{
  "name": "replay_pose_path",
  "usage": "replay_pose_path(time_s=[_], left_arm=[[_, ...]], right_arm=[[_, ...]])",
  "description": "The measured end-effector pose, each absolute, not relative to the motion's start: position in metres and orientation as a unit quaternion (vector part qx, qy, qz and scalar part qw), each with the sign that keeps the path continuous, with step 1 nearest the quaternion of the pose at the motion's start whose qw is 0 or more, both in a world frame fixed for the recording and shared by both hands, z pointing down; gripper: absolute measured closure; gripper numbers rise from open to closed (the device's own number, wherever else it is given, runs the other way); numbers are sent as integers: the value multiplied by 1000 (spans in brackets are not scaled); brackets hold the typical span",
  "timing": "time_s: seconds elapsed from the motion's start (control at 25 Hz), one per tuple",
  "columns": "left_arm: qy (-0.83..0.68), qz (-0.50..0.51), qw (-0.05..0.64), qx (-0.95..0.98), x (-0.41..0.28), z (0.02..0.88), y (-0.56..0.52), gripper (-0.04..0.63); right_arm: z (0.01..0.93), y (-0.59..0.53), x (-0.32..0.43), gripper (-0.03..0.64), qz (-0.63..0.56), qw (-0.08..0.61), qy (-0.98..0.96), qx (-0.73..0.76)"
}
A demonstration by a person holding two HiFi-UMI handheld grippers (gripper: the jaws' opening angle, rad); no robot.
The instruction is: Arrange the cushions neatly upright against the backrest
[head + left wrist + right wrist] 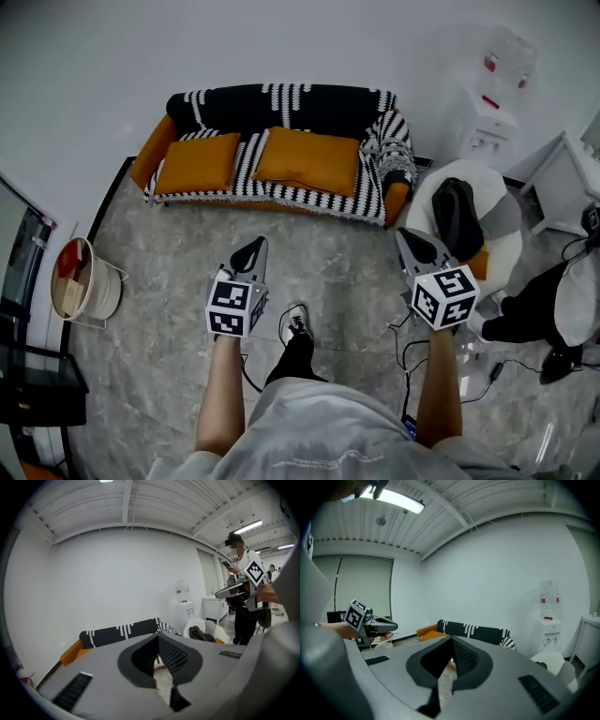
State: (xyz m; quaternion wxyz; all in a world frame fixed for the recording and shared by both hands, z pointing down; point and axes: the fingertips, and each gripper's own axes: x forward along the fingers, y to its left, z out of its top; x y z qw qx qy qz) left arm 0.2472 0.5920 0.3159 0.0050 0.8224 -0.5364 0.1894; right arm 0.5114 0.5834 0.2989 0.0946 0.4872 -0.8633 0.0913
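Cushions (307, 159) noted flat on sofa (281, 105) seat, unpropped. L gripper (249, 247) & R gripper (413, 240) held clenched, empty, well short; approach prob. pending.

The person wears a pale grey short-sleeved shirt (309, 427) with faint print across it, at 6 o'clock in the head view. Above it, towards centre, are dark trousers (295, 361) and a black-and-white shoe (293, 322). The left gripper (249, 249) and right gripper (413, 240) have grey shells and black ribbed pads (174, 656). The left cube (235, 307) and right cube (444, 296) are white with black square markers.
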Motion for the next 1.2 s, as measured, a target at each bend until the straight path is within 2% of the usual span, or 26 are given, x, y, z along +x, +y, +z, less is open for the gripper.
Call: replay_pose_path(time_s=[0.64,0.96,1.2], left_arm=[[-522,214,19,826,163,328,329,572],[-513,216,51,829,130,354,236,572],[-519,238,88,816,113,411,179,554]], right_arm=[[296,329,446,620,95,107,-844,517],[335,241,434,620,111,151,-821,539],[389,188,441,620,142,178,-812,538]])
